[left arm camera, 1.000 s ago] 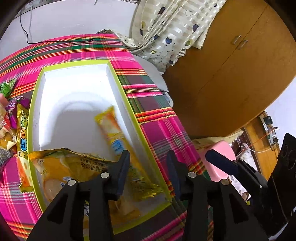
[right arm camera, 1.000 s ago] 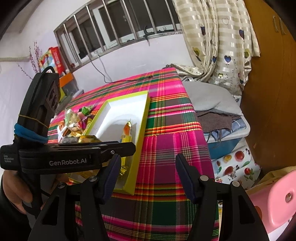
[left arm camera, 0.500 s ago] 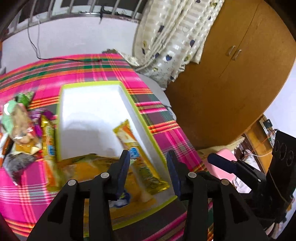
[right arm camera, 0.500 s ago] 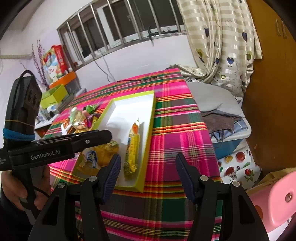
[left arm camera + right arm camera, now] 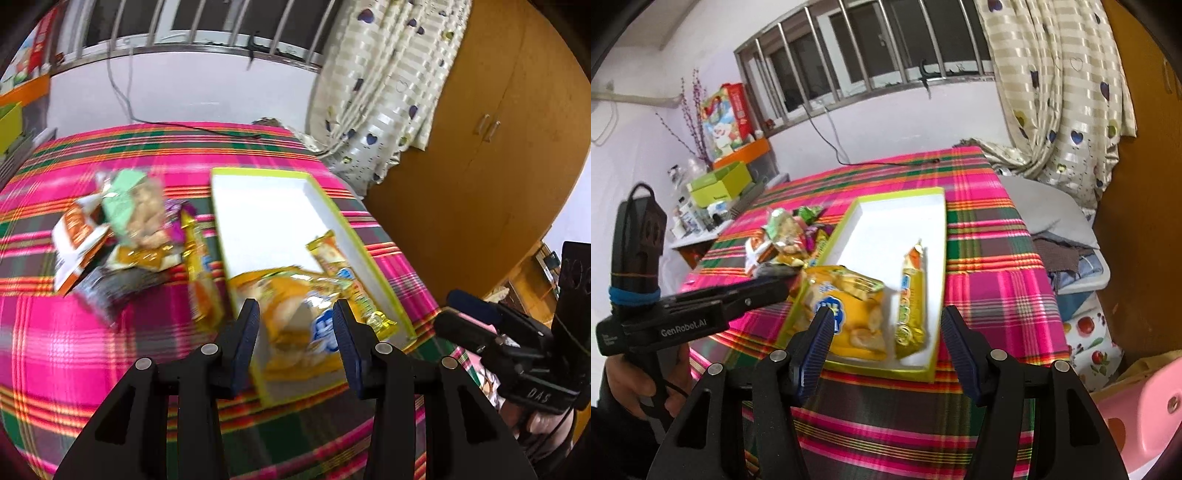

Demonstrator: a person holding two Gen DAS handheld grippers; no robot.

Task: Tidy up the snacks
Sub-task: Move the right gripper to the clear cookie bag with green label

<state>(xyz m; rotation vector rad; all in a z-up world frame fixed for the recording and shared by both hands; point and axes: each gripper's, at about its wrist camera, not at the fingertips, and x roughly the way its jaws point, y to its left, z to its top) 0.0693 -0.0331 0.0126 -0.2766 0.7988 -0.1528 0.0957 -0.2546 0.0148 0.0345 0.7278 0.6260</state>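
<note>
A shallow white box with a lime-green rim (image 5: 369,258) (image 5: 938,236) lies on the plaid tablecloth. Inside it are a yellow snack bag (image 5: 291,302) (image 5: 849,306) at the near end and a long yellow bar (image 5: 340,266) (image 5: 910,291) along the right wall. Several loose snack packets (image 5: 136,221) (image 5: 783,236) are heaped left of the box, and another yellow bar (image 5: 199,269) lies against its left wall. My left gripper (image 5: 295,332) hovers open above the box's near end, holding nothing. My right gripper (image 5: 886,347) is open and empty over the table's near edge.
The plaid table (image 5: 990,288) drops off at right to a wooden wardrobe (image 5: 480,166), a curtain (image 5: 1063,92) and a bin of clothes (image 5: 1071,258). A pink stool (image 5: 1145,406) stands near right. A green box and clutter (image 5: 716,184) sit on a shelf at far left.
My left gripper has pulled back from over the box and swung left, bringing the snack pile into view. The right gripper has drawn back slightly. Both stay open.
</note>
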